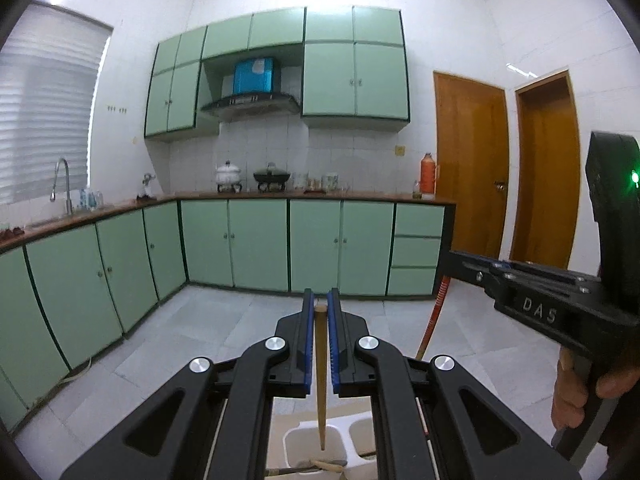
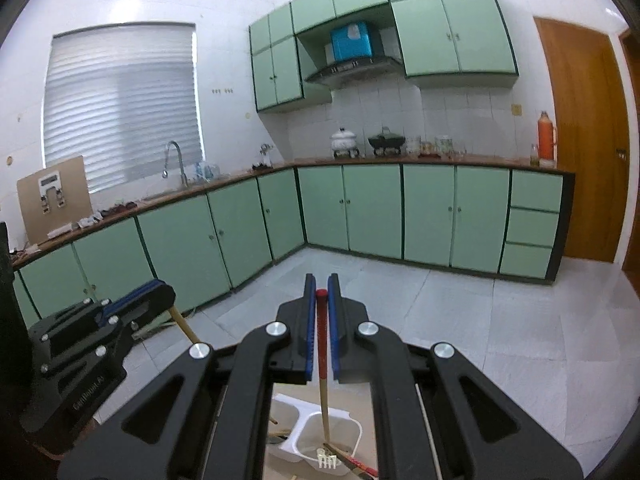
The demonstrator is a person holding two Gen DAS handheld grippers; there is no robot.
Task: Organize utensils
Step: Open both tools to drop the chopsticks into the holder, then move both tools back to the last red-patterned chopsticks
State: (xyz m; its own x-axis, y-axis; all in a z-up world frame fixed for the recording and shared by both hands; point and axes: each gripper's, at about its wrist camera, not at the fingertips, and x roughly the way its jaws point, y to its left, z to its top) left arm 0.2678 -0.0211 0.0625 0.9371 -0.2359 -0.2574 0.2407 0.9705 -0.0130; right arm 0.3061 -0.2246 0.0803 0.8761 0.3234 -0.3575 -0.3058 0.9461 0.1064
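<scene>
Left gripper [image 1: 320,304] is clamping a plain wooden chopstick [image 1: 321,368] between its blue pads; the stick is hanging tip-down over the left compartment of a white divided holder [image 1: 300,432]. Right gripper [image 2: 320,288] is clenching a red-topped chopstick [image 2: 321,344], whose pale lower end is pointing down into the other compartment of the holder [image 2: 352,424]. More utensils are lying inside both compartments; which kinds, cannot tell exactly. Both grippers are sitting side by side above the holder, facing green kitchen cabinets [image 1: 260,240]. A hand [image 1: 576,396] is gripping the right tool's handle.
</scene>
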